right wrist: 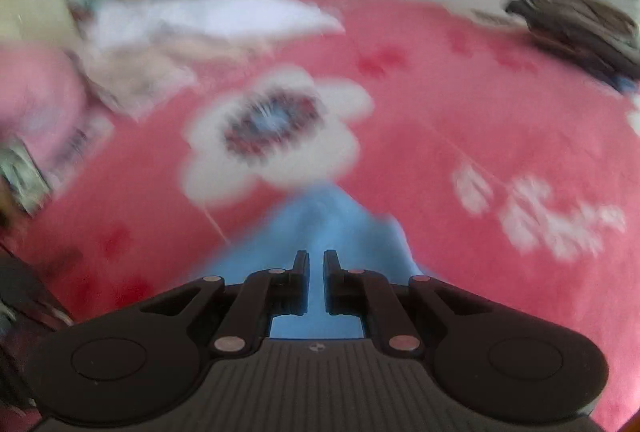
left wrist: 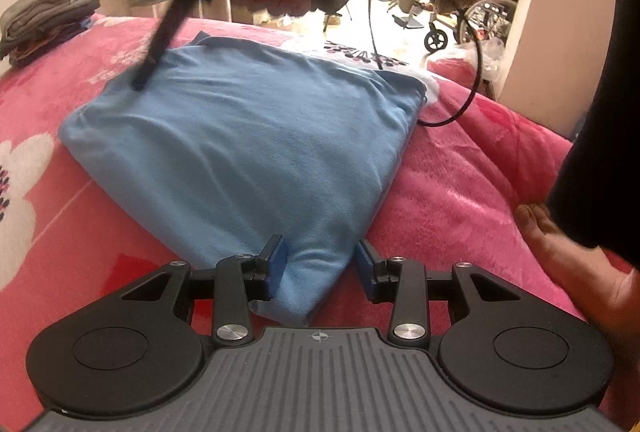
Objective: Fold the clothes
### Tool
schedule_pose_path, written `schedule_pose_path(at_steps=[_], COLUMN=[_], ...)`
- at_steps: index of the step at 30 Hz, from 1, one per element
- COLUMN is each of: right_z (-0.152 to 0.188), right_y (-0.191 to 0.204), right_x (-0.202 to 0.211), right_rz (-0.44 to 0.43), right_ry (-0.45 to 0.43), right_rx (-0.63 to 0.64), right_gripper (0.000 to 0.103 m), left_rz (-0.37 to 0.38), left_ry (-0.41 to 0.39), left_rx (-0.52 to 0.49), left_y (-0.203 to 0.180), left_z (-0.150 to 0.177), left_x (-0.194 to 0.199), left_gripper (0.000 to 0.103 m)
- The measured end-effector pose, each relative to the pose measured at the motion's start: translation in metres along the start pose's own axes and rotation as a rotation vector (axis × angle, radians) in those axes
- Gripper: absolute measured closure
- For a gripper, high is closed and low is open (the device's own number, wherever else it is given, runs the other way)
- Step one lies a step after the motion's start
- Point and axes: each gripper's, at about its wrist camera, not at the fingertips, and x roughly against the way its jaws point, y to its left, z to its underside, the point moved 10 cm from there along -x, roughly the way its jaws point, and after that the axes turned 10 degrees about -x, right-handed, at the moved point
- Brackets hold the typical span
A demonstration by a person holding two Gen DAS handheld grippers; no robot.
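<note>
Blue garment [left wrist: 240,136] lies on the pink flowered bed blanket [left wrist: 460,184] as a flat folded panel, one corner pointing toward me. My left gripper [left wrist: 321,260] stands wide open, its blue pads either side of that near corner with a gap on the right side; it holds nothing. My right gripper [right wrist: 316,266] is nearly closed, a thin gap between the fingers and blue cloth beneath and ahead of them; the view is blurred, so I cannot tell whether cloth is pinched. From the left view its tip meets the far left corner of the garment. Judgement: a fold or a smoothing pass is in hand. A stack of folded clothes [left wrist: 44,16] sits far left. Any further fold calls for firm grips on both corners, edges level.
</note>
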Motion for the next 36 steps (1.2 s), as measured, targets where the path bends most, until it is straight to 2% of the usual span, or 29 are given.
schedule_pose_path(at_steps=[1, 4, 6, 7, 10, 12, 14, 16, 19, 23, 25, 27, 29, 31, 33, 36], right_z=[0.006, -0.012, -0.012, -0.007, 0.019, 0.028, 0.021, 0.015, 0.014, 0.038, 0.056, 0.069, 0.085, 0.100, 0.117, 0.135], right_y=[-0.003, -0.040, -0.032, -0.021, 0.004, -0.023, -0.065, -0.077, -0.043, 0.020, 0.047, 0.058, 0.056, 0.046, 0.029, 0.002], right_x=[-0.002, 0.020, 0.041, 0.047, 0.040, 0.027, 0.031, 0.052, 0.086, 0.105, 0.096, 0.081, 0.074, 0.075, 0.095, 0.122], right_rz=[0.020, 0.155, 0.077, 0.019, -0.042, 0.105, 0.235, 0.240, 0.166, 0.003, -0.044, -0.062, -0.039, -0.013, 0.018, 0.089], right_ry=[0.016, -0.102, -0.132, -0.116, -0.020, -0.008, -0.060, -0.126, -0.165, -0.088, -0.024, 0.040, 0.074, 0.102, 0.118, 0.148], right_rx=[0.010, -0.144, -0.143, -0.120, -0.002, -0.023, -0.172, -0.248, -0.131, 0.041, 0.113, 0.123, 0.119, 0.093, 0.074, 0.026], right_gripper=[0.101, 0.097, 0.097, 0.097, 0.097, 0.098, 0.099, 0.097, 0.097, 0.097, 0.097, 0.097, 0.097, 0.097, 0.097, 0.097], left_rz=[-0.002, -0.008, -0.011, -0.013, -0.016, -0.016, -0.019, -0.028, -0.037, -0.076, -0.102, -0.111, -0.104, -0.101, -0.116, -0.183], left_ry=[0.002, 0.005, 0.005, 0.005, 0.008, 0.012, 0.017, 0.018, -0.031, -0.118, -0.128, -0.100, -0.039, -0.012, 0.009, 0.035], left_rx=[-0.006, -0.005, 0.004, 0.006, 0.002, -0.005, -0.011, 0.022, 0.101, 0.129, 0.113, 0.103, 0.100, 0.116, 0.149, 0.221], left_y=[0.000, -0.001, 0.000, 0.000, -0.001, -0.001, 0.000, 0.004, 0.017, 0.045, 0.057, 0.066, 0.073, 0.080, 0.089, 0.106], left_z=[0.000, -0.001, 0.000, 0.000, 0.000, 0.000, -0.001, -0.003, -0.013, -0.039, -0.050, -0.051, -0.041, -0.024, -0.002, 0.024], left_x=[0.000, 0.000, 0.000, 0.000, 0.000, 0.000, 0.001, 0.009, 0.034, 0.047, 0.028, -0.002, -0.025, -0.023, -0.005, 0.028], left_gripper=[0.065, 0.065, 0.065, 0.065, 0.065, 0.064, 0.065, 0.064, 0.064, 0.064, 0.064, 0.065, 0.065, 0.065, 0.064, 0.064])
